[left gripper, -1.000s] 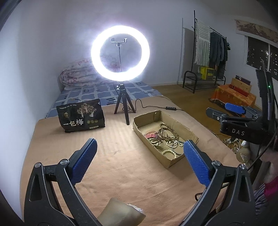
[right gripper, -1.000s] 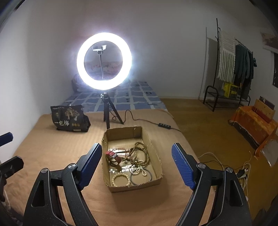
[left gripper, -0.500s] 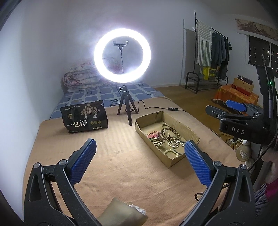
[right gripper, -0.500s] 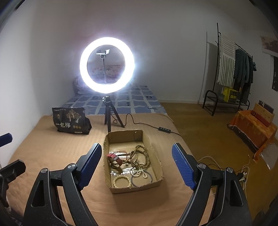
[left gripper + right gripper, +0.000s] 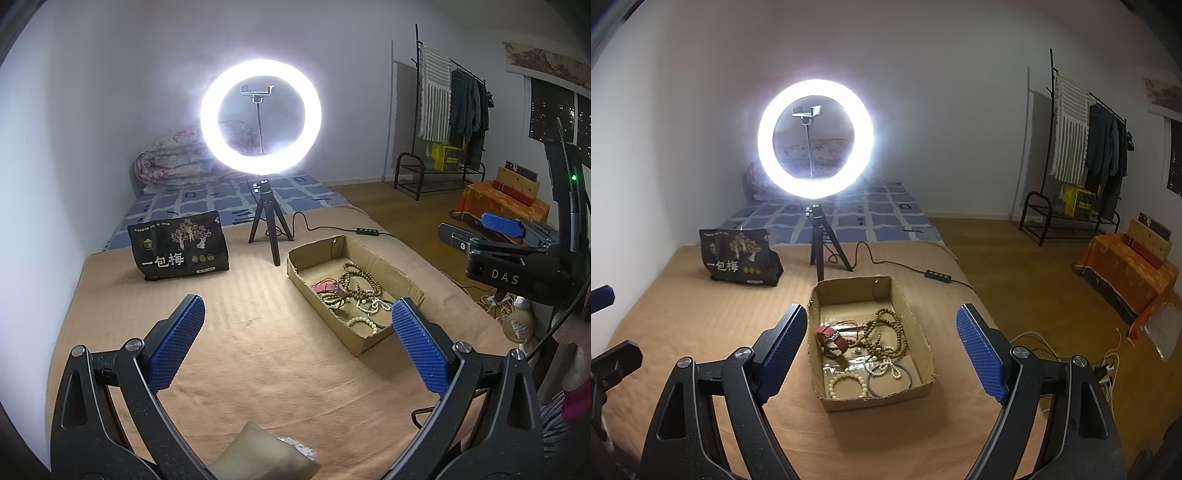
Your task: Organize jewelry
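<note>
A shallow cardboard box [image 5: 925, 350] lies on the tan bed cover [image 5: 701, 325]. It holds brown bead strands [image 5: 886, 332], a red strap [image 5: 833, 338], a white bead bracelet [image 5: 847, 384] and a thin bangle [image 5: 888, 380]. The box also shows in the left wrist view [image 5: 376, 341], right of centre. My right gripper [image 5: 882, 354] is open and empty, held above the box's near end. My left gripper [image 5: 295, 338] is open and empty over the bare cover left of the box. The right gripper shows from the side in the left wrist view [image 5: 491, 229].
A lit ring light on a small tripod [image 5: 820, 254] stands behind the box, its cable [image 5: 886, 262] trailing right. A black snack bag [image 5: 737, 258] stands at back left. A tan object [image 5: 258, 454] lies near the left gripper. Wooden floor and a clothes rack [image 5: 1082, 155] are at right.
Both views have shifted slightly: the box and ring light sit a little lower and to the right in each. Both grippers stay open and empty.
</note>
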